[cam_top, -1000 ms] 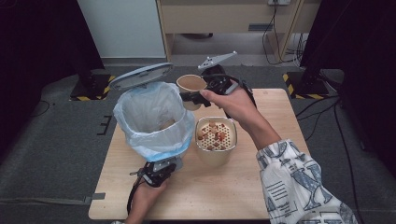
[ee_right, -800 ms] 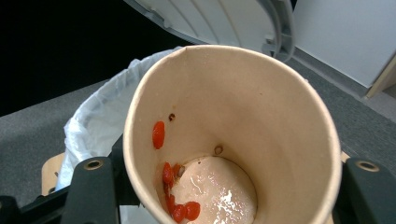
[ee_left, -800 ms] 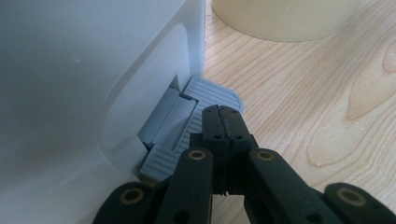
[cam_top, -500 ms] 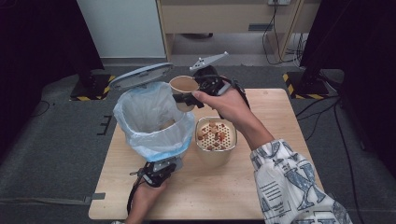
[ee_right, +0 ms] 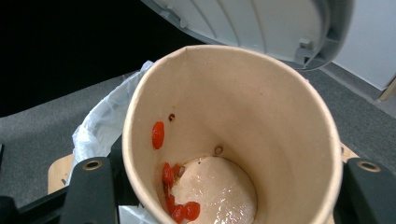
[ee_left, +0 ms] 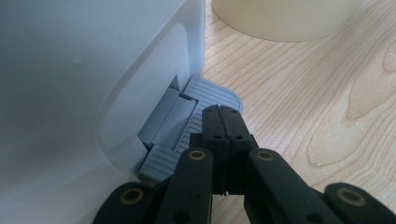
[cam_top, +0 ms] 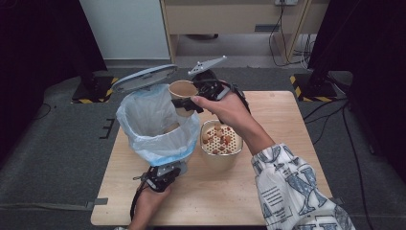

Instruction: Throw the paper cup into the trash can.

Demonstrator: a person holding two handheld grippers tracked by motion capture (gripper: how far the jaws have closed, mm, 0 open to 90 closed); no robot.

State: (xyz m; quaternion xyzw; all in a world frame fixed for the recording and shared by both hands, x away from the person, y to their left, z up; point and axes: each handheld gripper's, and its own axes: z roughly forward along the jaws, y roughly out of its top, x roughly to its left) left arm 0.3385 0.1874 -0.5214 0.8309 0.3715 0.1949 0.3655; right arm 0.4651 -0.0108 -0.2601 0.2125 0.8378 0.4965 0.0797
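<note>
- Two jobs show: left gripper (ee_left: 223, 135), fingers together, presses the bin pedal (ee_left: 205, 100), so the lid (cam_top: 143, 78) stands open.
- Right gripper (cam_top: 191, 99) fingers clamp a cup (cam_top: 182, 96) over the bin (cam_top: 158, 125); red scraps (ee_right: 180, 205) not yet tipped out.

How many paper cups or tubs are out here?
2. One brown paper cup is held in the right gripper above the lined bin. One wider tub with a perforated insert stands on the table beside the bin. Others may be hidden inside the bin.
</note>
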